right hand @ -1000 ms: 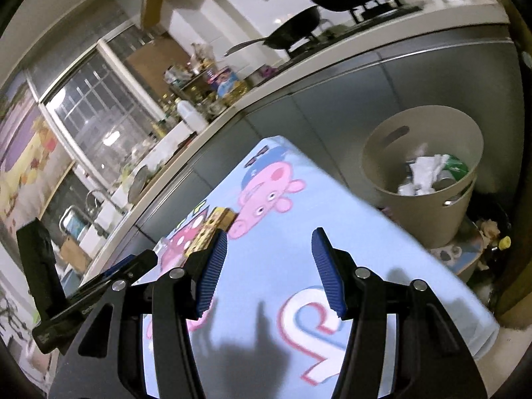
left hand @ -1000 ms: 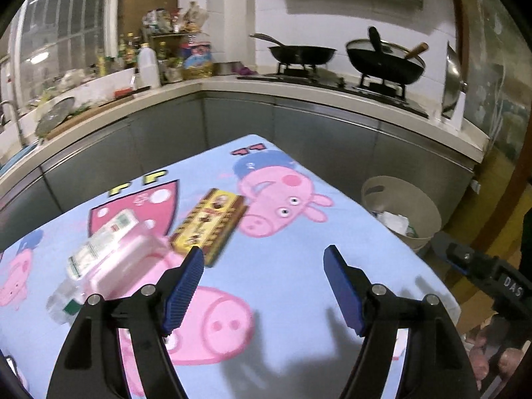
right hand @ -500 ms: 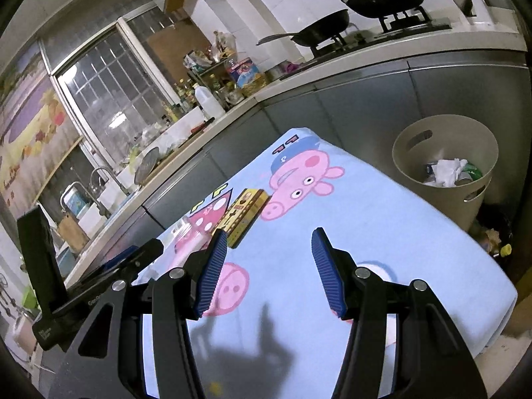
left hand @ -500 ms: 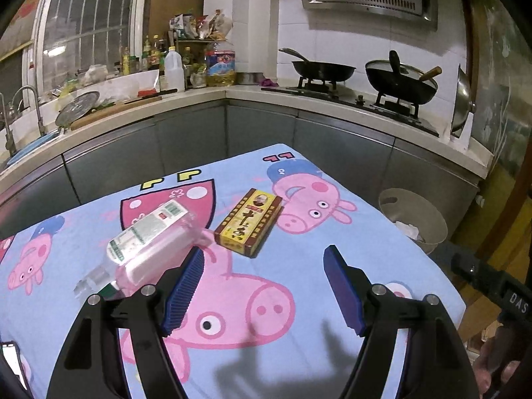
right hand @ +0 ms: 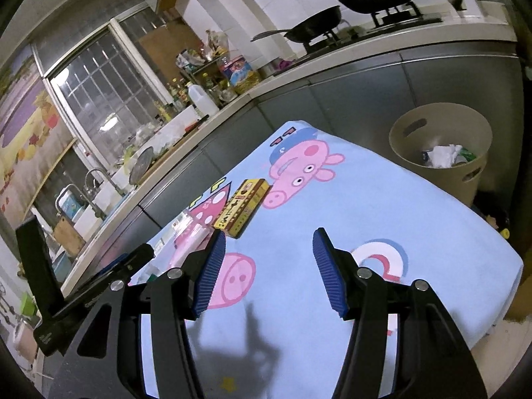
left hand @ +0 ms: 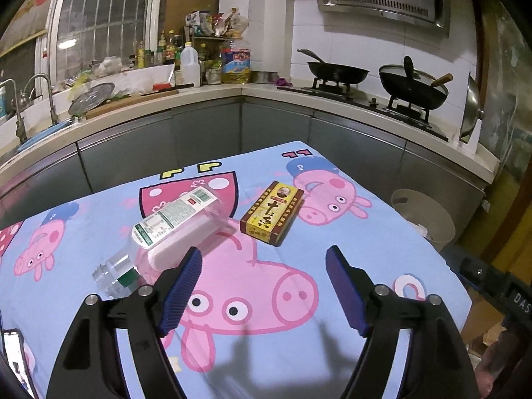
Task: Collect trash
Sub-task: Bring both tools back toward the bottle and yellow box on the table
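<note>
Nearby, bottle (left hand: 176, 226) and box (left hand: 272, 212) lie apart; bin (right hand: 442, 156) beyond.

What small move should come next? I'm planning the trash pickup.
Probably ease the open left gripper forward-left onto the clear plastic bottle lying capless on the blue cartoon tablecloth; it is nearest, nothing is held, and the beige bin waits beyond.

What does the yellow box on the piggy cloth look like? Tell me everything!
The yellow box is a flat, oblong carton that looks like cardboard, with dark red-brown sides, black characters and a small portrait on top. It looks closed and lies flat on the blue cartoon-pig cloth, between the clear bottle and a pig's face. Nothing else touches it; both grippers hang short of it.
</note>
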`<state>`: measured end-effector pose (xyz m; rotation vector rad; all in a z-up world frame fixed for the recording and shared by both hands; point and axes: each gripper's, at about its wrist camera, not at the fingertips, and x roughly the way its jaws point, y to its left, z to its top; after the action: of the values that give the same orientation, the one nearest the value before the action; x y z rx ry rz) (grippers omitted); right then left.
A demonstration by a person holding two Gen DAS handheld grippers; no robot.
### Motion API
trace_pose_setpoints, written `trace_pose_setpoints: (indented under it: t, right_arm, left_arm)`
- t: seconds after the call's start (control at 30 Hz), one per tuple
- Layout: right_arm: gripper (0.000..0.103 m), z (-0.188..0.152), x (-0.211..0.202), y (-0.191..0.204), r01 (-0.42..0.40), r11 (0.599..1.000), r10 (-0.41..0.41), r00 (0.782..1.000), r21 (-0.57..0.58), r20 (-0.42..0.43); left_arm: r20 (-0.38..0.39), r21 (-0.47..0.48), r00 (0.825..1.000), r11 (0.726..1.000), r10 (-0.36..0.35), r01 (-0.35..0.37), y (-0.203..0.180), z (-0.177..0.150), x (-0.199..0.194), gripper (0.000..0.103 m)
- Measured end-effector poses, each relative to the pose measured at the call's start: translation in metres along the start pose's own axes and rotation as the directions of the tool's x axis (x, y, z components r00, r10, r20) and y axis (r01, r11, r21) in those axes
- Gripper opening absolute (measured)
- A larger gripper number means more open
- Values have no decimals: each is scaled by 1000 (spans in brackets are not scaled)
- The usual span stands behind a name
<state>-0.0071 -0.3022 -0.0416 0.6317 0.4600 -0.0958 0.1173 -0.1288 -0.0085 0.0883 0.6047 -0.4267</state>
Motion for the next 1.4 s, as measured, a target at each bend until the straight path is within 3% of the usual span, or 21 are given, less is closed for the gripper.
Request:
trace_pose_setpoints:
  t: [0.03,0.07,0.17,0.3,0.93,1.4]
  right_arm:
    - [68,-1,-2,-1,9,1000,-9,1000,3,6]
    - [74,-4,-7,-1,23,1000,-23,1000,4,20]
    - [77,-6,-16,-1,48,999,-48,998,-7,49]
    - [90,-11,-31,0,91,996,-91,990,5,103]
    - [90,-13,-24,-8,83,996,-85,994,37,64]
    - [90,-23,3,-9,77,996,-76,997,36,-33]
  left_arm:
    - [0,4,1000,1000,-4,4,-2,0,-1,81]
    - [1,9,1000,1000,-9,9,-4,-1,-2,82]
    - [5,31,1000,999,-19,19,-13,-3,-7,91]
    - [21,43,999,999,-33,32,-22,-2,-15,99]
    - [1,74,1000,997,-8,8,-32,-4,-16,99]
    - [-45,95,999,995,13,-9,-21,-21,5,99]
